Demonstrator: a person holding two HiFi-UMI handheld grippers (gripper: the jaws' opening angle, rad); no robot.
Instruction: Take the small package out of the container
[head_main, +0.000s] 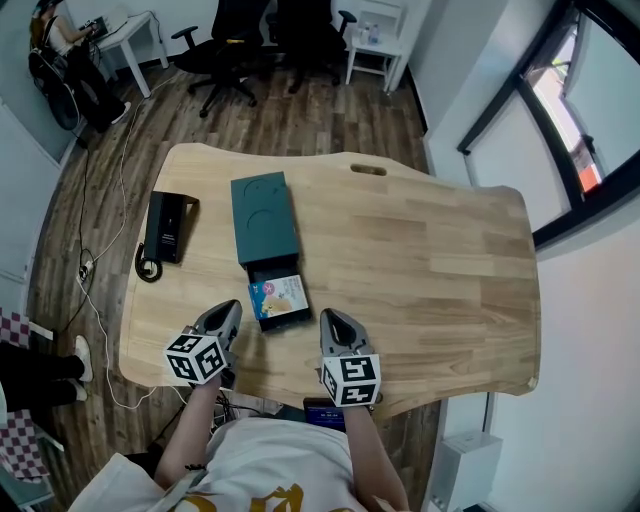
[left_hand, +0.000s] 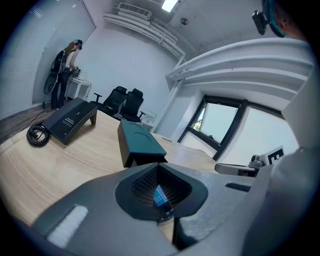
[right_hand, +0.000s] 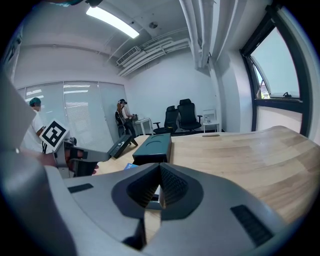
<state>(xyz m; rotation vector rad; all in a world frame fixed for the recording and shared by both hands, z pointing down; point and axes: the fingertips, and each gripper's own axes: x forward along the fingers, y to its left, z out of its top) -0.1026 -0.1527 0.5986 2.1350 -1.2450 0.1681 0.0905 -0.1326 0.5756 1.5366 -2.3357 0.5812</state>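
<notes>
While the small package (head_main: 279, 297) lies flat in the slid-out tray of the dark green container (head_main: 263, 218), towards the near edge of the table (head_main: 450, 260) and left of its middle, neither tool has hold of it. The left gripper (head_main: 231, 312) sits just beside the tray on its left, jaws pressed together on nothing. The right gripper (head_main: 331, 322) sits near on the other side, likewise closed and empty. The package looks like a thin printed carton or sachet: light, probably a little flexible, with a glossy face that may slip. Its near end, at the tray's open end, seems the best place to pinch, across the thickness and gently, since a hard squeeze could crease it. Either gripper's jaws must part first.
</notes>
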